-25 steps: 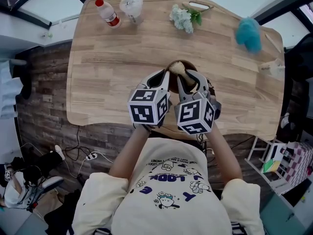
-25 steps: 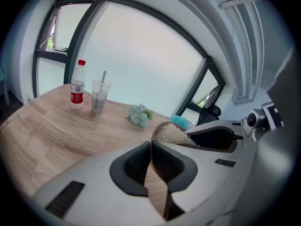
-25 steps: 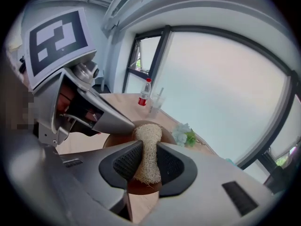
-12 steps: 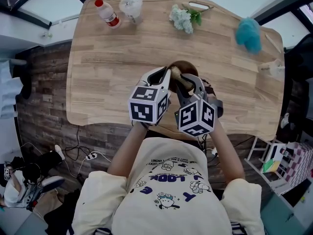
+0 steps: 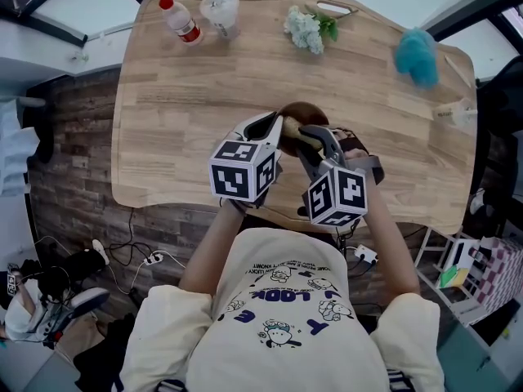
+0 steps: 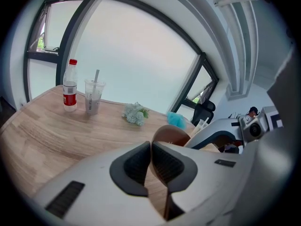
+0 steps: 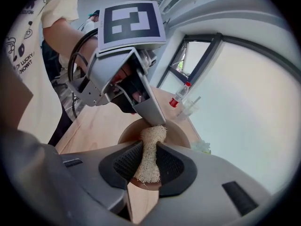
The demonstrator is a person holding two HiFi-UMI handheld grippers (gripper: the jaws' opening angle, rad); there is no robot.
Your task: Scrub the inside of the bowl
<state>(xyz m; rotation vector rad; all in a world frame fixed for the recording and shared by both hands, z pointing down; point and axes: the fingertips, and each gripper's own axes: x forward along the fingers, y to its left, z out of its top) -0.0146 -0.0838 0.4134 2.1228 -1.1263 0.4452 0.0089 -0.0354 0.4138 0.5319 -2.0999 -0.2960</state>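
Bright, soft daylight came from the frosted windows (image 6: 136, 65) (faint shadows only), gripper views bowed, corners black.

The right gripper (image 7: 149, 150) pinches a pale fibrous loofah scrubber (image 7: 150, 138), its tip inside the round brown wooden bowl (image 7: 178, 132).

The shirt (image 5: 286, 300) reads "LUCKY" and "LOOK"; print on the cup (image 6: 93, 97) is unreadable.

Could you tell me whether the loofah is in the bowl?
In: the right tongs pinch the loofah, whose tip sits inside the bowl.
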